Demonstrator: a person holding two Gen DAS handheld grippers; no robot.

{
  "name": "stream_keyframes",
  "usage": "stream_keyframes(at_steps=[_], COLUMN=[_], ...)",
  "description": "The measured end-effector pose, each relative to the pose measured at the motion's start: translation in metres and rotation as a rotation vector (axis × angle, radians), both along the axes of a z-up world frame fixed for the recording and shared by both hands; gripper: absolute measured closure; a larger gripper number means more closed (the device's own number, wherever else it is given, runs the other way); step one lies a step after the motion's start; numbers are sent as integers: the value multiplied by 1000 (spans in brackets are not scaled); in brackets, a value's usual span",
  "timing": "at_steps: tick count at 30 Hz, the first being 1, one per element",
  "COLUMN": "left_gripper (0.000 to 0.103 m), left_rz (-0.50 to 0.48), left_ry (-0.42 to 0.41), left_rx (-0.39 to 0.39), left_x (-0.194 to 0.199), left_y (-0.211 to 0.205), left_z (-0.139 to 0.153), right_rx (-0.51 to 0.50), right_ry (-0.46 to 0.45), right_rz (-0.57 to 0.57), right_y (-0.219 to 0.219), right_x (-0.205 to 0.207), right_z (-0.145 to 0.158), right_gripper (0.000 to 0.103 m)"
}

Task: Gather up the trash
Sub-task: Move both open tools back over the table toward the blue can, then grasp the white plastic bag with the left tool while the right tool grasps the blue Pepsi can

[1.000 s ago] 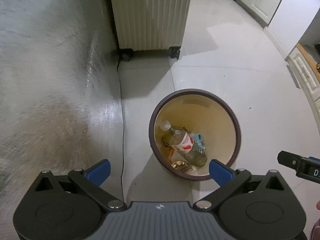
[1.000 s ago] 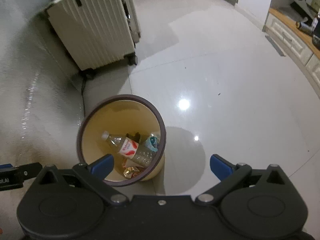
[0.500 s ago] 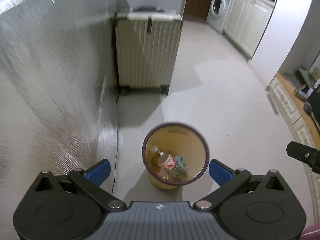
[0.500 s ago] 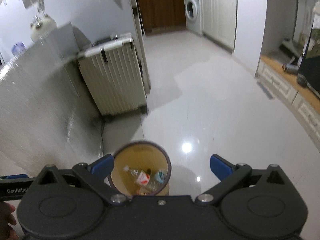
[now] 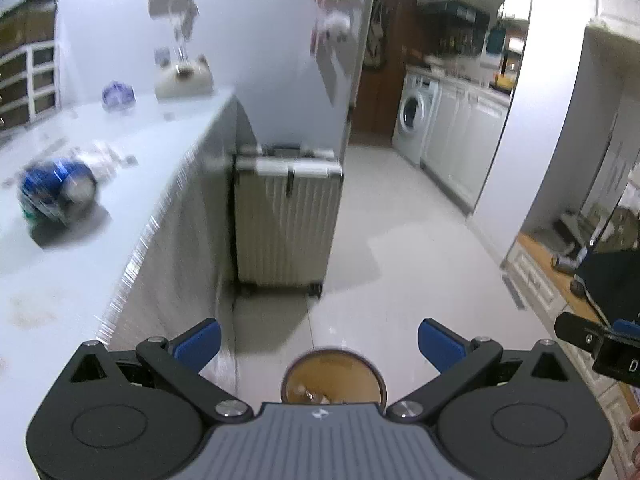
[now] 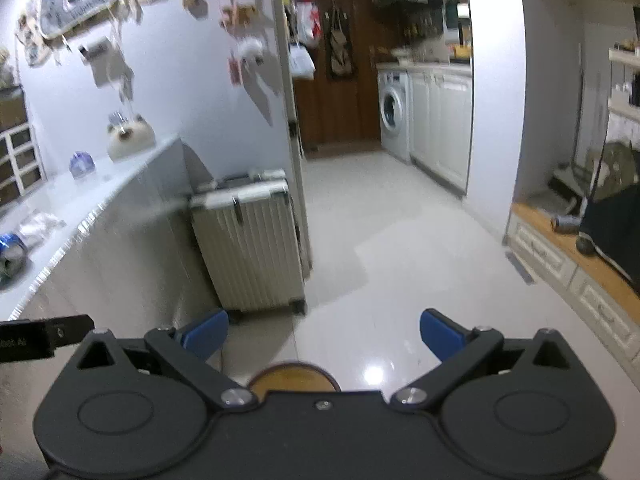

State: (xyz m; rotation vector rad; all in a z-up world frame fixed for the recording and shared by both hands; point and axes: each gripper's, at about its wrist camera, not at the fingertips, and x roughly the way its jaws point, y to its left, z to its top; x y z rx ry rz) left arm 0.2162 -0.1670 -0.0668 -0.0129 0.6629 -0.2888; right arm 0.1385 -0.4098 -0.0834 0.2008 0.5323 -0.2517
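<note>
A round tan trash bin [image 5: 334, 376] with a dark rim stands on the floor far below my left gripper [image 5: 319, 340], which is open and empty. The bin holds a clear bottle and other scraps. In the right wrist view only the bin's far rim [image 6: 294, 376] shows, below my right gripper [image 6: 324, 334], also open and empty. A crushed blue can [image 5: 56, 194] lies on the white counter [image 5: 80, 264] at the left, with crumpled white paper [image 5: 106, 154] behind it. The can [image 6: 10, 254] and the paper [image 6: 40, 224] also show in the right wrist view.
A cream ribbed suitcase [image 5: 288, 220] stands against the counter's end. A white teapot-like object [image 5: 182, 78] and a small blue item [image 5: 117, 94] sit at the counter's back. A washing machine [image 5: 412, 118] and white cabinets line the far right. A low wooden bench [image 6: 576, 256] runs along the right.
Both grippers have risen and tilted up from just over the bin. The bin has shrunk toward the bottom edge and the counter top with the can has come into view.
</note>
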Motion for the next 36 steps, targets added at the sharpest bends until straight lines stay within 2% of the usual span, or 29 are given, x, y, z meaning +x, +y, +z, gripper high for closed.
stream_keyframes(at_steps=[7, 10, 15, 19, 27, 36], left_gripper=[0, 0, 0, 0, 0, 0], left_rz=[52, 72, 146, 195, 357, 572], left_ry=[-128, -174, -271, -316, -262, -174], left_rx=[-27, -37, -33, -83, -84, -61], left_x=[-35, -47, -59, -62, -50, -26], left_y=[37, 56, 92, 129, 205, 282], left_z=[55, 73, 97, 107, 96, 65], right_rx=[-19, -12, 12, 51, 36, 51], right_ry=[-129, -170, -207, -246, -283, -238], right_rz=[39, 62, 108, 161, 327, 465], right_y=[32, 45, 74, 101, 173, 234], right_x=[-31, -34, -22, -8, 29, 89], right_z=[52, 66, 78, 80, 83, 73], right_gripper=[0, 0, 0, 0, 0, 0])
